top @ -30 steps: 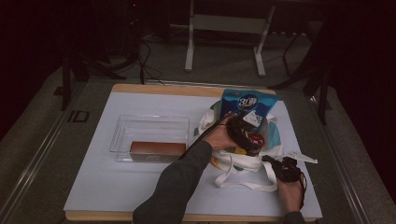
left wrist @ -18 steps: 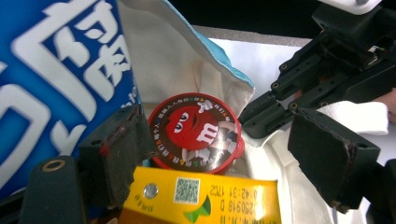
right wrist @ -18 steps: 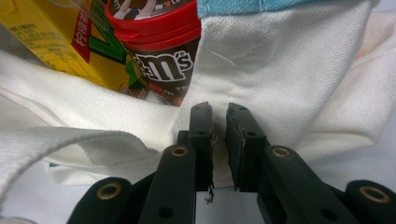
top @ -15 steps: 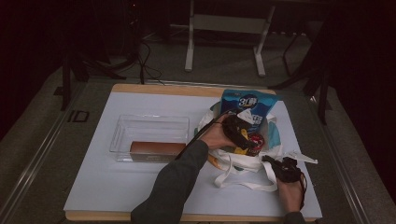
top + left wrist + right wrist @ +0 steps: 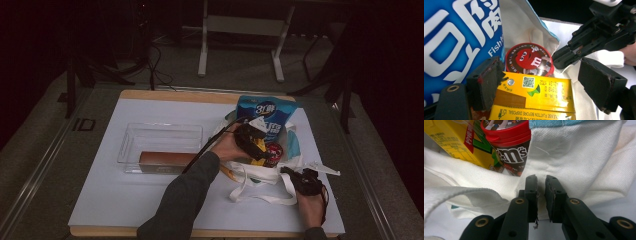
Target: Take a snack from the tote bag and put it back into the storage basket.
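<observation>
Both hand-held grippers [image 5: 252, 140] [image 5: 295, 176] crowd bag [image 5: 260, 175] rim.

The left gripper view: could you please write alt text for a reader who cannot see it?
The left gripper has its jaws open around a yellow carton inside a white cloth bag. Behind the carton stands a red-lidded M&M's tub, with a blue snack bag at left and the right gripper at upper right.

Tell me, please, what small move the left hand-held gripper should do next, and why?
Probably release and lift out. The yellow carton already sits low in the white bag, beside the M&M's tub. The left hand-held gripper has its jaws apart, only one pad near the carton. The right hand-held gripper pinches the bag's edge, so the mouth stays open.
</observation>
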`<state>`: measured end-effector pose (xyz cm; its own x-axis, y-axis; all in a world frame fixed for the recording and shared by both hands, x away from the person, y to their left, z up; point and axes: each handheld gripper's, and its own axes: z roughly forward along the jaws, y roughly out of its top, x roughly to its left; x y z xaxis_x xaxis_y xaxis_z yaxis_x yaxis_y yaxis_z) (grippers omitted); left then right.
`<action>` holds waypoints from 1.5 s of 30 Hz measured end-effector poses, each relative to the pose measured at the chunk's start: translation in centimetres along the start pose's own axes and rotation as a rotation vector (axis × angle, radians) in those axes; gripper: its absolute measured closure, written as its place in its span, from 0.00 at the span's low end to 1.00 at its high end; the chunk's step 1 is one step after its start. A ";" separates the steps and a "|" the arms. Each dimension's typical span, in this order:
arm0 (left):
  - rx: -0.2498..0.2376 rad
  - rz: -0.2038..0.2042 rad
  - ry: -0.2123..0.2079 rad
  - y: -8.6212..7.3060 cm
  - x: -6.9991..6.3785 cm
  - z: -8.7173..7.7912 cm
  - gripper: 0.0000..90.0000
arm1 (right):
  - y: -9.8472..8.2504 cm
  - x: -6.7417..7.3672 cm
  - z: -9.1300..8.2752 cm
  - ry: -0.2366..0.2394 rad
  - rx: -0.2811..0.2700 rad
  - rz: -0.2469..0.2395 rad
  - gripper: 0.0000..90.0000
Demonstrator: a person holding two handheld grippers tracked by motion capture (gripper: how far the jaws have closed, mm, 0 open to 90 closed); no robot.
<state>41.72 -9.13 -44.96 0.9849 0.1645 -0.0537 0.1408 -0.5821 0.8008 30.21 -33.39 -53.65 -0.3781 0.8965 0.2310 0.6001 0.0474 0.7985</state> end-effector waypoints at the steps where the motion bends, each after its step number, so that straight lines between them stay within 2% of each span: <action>1: -0.004 -0.002 0.000 0.0 0.0 -0.2 0.21 | 0.0 0.0 0.0 0.001 0.002 0.002 0.89; 6: 0.016 -0.004 0.000 -0.4 0.2 -0.8 0.21 | 0.0 0.0 0.0 0.001 0.002 0.001 0.89; 12: -0.008 -0.029 0.012 -1.2 0.7 -2.2 0.18 | 0.0 0.0 0.0 -0.002 0.001 -0.002 0.89; 15: 0.008 -0.043 0.000 -1.9 1.0 -2.5 0.17 | 0.0 0.0 0.0 -0.001 0.002 0.000 0.89; 19: 0.038 -0.038 0.009 -2.3 0.9 -2.2 0.16 | 0.0 0.0 0.0 -0.002 0.001 -0.002 0.89; 20: 0.057 -0.031 0.014 -2.3 0.8 -1.8 0.16 | 0.0 0.0 0.0 -0.003 0.001 -0.003 0.89; 22: 0.063 -0.028 0.016 -2.3 0.7 -1.6 0.16 | 0.0 0.0 0.0 -0.003 0.003 -0.001 0.89; 23: 0.076 -0.010 0.016 -2.3 0.7 -1.2 0.16 | 0.0 0.0 0.0 -0.004 0.002 -0.002 0.89; 29: 0.094 -0.005 0.004 -2.3 0.7 -0.6 0.17 | 0.0 0.0 0.0 0.000 0.002 0.002 0.89; 30: 0.105 0.011 0.011 -2.3 0.5 -0.4 0.18 | 0.0 0.0 0.0 -0.001 0.001 -0.001 0.89; 32: 0.115 0.017 0.006 -2.3 0.6 -0.2 0.20 | 0.0 0.0 0.0 -0.001 0.001 0.000 0.89; 34: 0.108 0.009 0.003 -2.3 0.5 0.0 0.20 | 0.0 0.0 0.0 -0.002 0.001 -0.001 0.89; 45: 0.127 0.016 0.012 -2.1 0.3 0.7 0.20 | 0.0 0.0 0.0 -0.003 0.002 -0.001 0.89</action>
<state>41.75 -8.45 -47.07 0.9860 0.1637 -0.0332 0.1373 -0.6811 0.7192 30.20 -33.36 -53.64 -0.3769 0.8976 0.2288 0.6014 0.0493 0.7974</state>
